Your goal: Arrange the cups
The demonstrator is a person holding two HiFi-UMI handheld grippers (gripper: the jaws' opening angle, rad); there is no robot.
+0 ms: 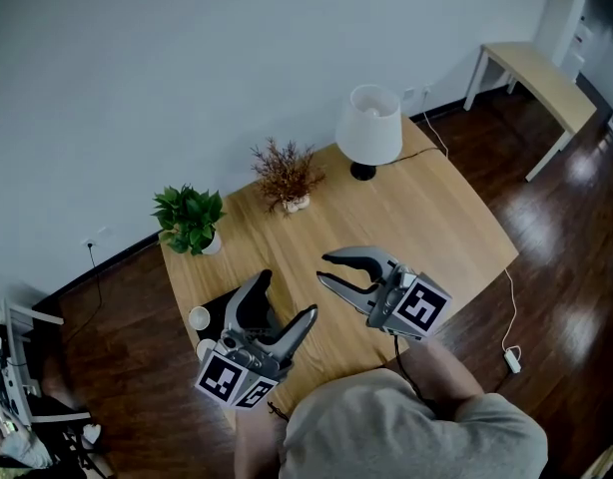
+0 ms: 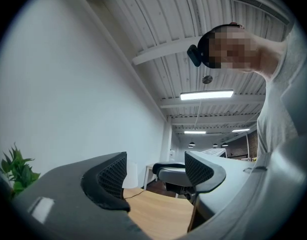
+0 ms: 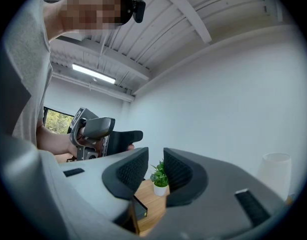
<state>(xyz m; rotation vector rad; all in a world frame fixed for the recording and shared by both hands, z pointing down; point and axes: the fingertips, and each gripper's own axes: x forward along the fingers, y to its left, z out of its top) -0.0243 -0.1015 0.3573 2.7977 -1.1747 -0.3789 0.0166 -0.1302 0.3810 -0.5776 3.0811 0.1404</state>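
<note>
So, the cups (image 1: 199,317) aren't arranged yet.
Beside them the left hand-held gripper (image 1: 289,293) is open, ready to grab; the right hand-held gripper (image 1: 322,268) is closed, empty.

No text, brand or number can be read. Only black-and-white square markers are seen, on the cube (image 1: 232,379) of the left gripper (image 1: 287,295) and the cube (image 1: 422,307) of the right gripper (image 1: 323,268), above the table (image 1: 436,218).

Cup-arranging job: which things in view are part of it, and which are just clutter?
Job: two small white cups; black flat tray beside them (likely); left hand-held gripper; right hand-held gripper.
Lying about: white-shaded table lamp; green potted plant; brown dried-twig plant; light wooden bench.
</note>
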